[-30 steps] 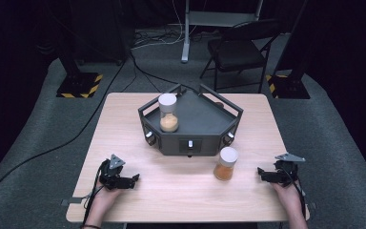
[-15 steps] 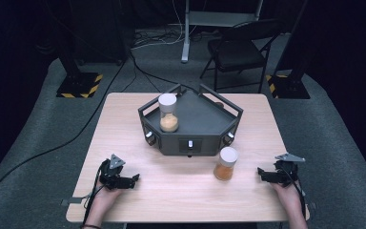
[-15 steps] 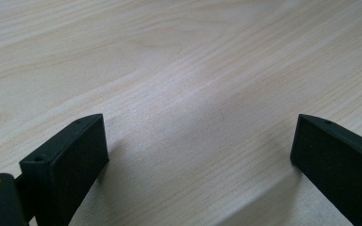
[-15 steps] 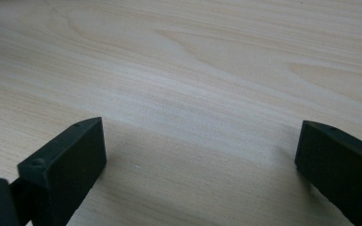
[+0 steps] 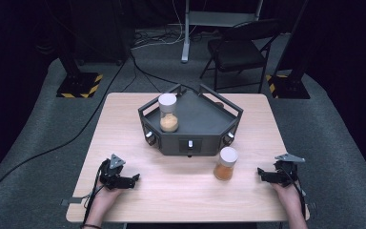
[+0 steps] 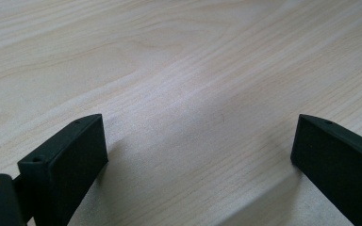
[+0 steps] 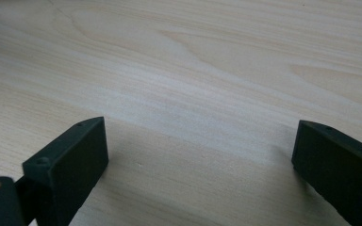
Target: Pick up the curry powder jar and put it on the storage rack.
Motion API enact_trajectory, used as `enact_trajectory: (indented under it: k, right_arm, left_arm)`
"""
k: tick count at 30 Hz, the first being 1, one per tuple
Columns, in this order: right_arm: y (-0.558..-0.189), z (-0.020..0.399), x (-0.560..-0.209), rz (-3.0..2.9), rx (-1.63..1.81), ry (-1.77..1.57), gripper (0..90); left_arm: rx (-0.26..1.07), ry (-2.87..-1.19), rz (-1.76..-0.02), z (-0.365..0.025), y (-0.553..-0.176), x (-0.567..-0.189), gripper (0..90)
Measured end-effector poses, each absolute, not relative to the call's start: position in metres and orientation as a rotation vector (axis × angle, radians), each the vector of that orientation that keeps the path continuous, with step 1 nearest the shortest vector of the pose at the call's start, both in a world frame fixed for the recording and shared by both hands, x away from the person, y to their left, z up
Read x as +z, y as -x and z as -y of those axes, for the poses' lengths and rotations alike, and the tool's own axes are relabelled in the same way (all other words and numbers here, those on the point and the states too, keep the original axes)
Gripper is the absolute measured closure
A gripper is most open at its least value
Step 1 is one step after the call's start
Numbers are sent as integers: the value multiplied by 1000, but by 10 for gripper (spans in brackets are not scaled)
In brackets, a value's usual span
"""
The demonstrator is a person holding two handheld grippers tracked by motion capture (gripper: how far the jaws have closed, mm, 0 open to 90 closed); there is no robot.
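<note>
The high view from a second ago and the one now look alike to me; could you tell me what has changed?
Very little. The right gripper has its jaws just closing slightly, with nothing between them; they stand wide over bare wood. The left gripper rests open in place. The jar on the table, the jar on the dark tray and the tray stayed put.

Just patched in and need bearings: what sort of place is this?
Probably a lab or studio recording bay: a light wooden table on grey carpet, black curtains behind, yellow-and-black striped stand bases, and a black folding chair.
</note>
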State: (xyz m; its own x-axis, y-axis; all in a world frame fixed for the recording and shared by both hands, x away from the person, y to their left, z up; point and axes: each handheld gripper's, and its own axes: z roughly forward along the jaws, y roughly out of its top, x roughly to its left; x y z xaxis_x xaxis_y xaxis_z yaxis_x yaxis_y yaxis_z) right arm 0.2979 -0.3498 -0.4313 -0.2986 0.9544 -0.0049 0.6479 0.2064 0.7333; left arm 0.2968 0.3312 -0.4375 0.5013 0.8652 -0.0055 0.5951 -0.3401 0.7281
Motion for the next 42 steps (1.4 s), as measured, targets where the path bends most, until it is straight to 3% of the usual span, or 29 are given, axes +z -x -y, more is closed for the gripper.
enact_trajectory:
  k: [22, 42]
  right_arm:
    - [-285, 360, -412, -2023, 1126, -1417, 61]
    - [-268, 345, -381, -2063, 1342, -1247, 67]
  left_arm:
    - [507, -2065, -1191, -331, -297, -437, 36]
    - [506, -2068, -1188, -331, -298, -437, 34]
